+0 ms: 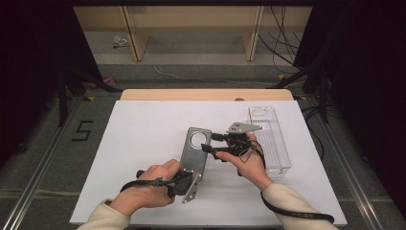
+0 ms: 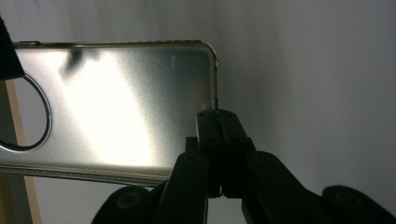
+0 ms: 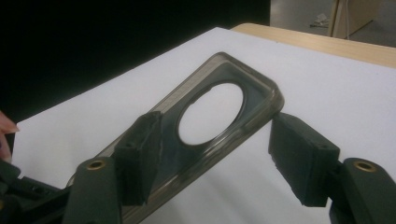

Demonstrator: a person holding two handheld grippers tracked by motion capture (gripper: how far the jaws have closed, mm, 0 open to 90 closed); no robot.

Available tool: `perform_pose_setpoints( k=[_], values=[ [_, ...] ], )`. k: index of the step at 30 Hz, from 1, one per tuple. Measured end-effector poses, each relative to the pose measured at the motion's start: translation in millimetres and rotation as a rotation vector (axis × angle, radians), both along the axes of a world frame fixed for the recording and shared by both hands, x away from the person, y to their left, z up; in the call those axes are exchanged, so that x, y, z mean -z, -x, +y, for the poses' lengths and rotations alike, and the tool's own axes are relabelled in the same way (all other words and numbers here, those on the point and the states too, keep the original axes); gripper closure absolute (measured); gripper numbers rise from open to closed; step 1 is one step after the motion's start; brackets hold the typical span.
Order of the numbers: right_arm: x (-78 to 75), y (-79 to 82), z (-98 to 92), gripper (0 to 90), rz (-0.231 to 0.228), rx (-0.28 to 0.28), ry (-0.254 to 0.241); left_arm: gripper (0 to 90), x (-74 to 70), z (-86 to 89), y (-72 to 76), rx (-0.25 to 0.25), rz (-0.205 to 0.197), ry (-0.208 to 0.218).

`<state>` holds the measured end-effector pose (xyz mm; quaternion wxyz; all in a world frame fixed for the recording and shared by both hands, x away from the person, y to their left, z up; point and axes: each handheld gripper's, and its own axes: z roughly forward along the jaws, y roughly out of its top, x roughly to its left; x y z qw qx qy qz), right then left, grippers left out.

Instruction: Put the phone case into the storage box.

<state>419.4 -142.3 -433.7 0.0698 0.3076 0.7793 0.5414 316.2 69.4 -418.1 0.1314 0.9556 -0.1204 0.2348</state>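
The translucent grey rectangular phone case with a round camera hole (image 1: 195, 152) is held just above the white table (image 1: 143, 139), near its middle. The left tool (image 2: 218, 116) is clamped on the case's near edge. The right tool (image 3: 215, 154) has its jaws apart either side of the holed end, not pressing on it; a clear plastic box (image 1: 270, 136) lies to the right.

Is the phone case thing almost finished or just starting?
Partly along. Done: the left gripper is clamped on an edge of the clear grey phone case with a round hole, lifting it. In hand: the right gripper straddles its holed end, not yet gripping. Left: closing there.
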Motion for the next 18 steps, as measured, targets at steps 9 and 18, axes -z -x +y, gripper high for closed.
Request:
perform_pose_setpoints(
  k=[9, 18],
  values=[
    [-1.4, -6.4, 0.3, 48.3, 0.023, 0.016, -0.010, 88.8, 1.8, -0.1, 0.4, -0.003, 0.008, -0.009],
    [-3.4, -10.2, -1.7, 57.8, 0.041, 0.033, -0.017, 88.8, 2.7, -0.6, -0.1, 0.002, 0.001, -0.015]
  ],
)
